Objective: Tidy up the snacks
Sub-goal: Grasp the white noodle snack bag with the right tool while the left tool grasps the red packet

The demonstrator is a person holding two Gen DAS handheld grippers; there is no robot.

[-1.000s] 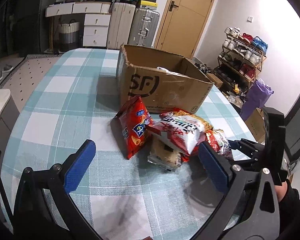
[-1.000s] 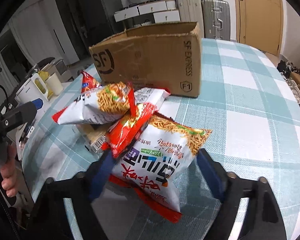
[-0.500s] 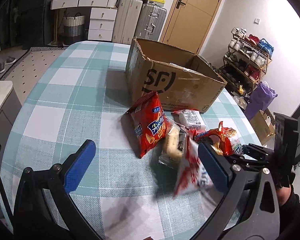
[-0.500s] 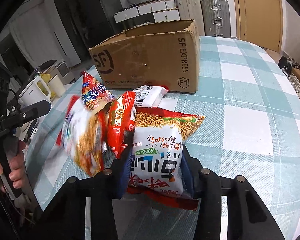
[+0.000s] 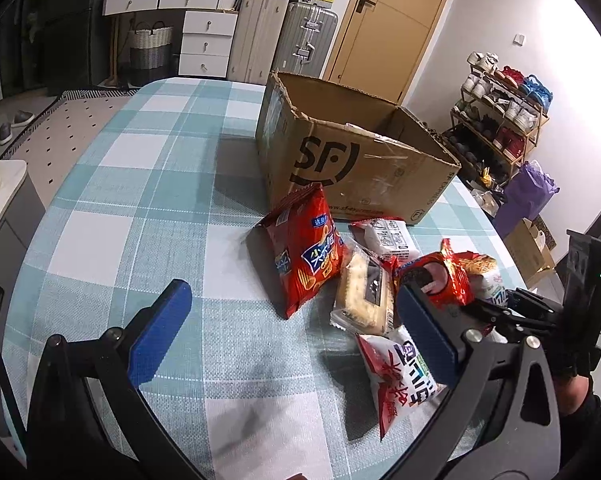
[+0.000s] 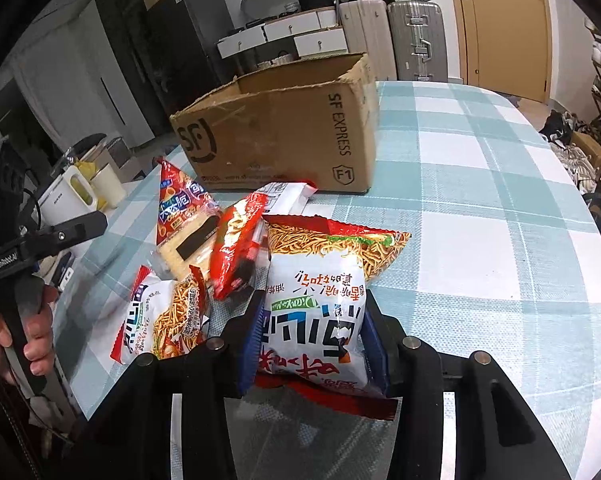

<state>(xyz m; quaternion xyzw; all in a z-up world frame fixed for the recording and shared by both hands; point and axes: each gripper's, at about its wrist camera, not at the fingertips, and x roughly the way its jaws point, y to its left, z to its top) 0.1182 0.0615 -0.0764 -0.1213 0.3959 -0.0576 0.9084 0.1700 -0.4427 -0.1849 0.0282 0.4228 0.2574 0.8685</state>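
On a worktop (image 5: 112, 184) covered with a teal and white checked cloth, an open cardboard box (image 5: 352, 160) stands behind a loose heap of snack packets, placed within reach, probably to receive them. The right gripper (image 6: 312, 344) has its blue pads pressed into both sides of a white and red noodle snack bag (image 6: 320, 292), pinching it across its lower half so the puffy top points toward the box; the jaws have just been closing on it, and the grip looks firm enough to lift. A second noodle bag (image 6: 164, 320) lies just left of it, beside a red crisp packet (image 5: 304, 252), a clear-wrapped sandwich biscuit pack (image 5: 364, 292) and a small white packet (image 5: 388, 234) nearest the box. The left gripper (image 5: 296, 328) hovers over the near edge of the heap with jaws wide apart and nothing between them (likely waiting its turn). A hand (image 6: 24, 332) holds its handle at the left edge.
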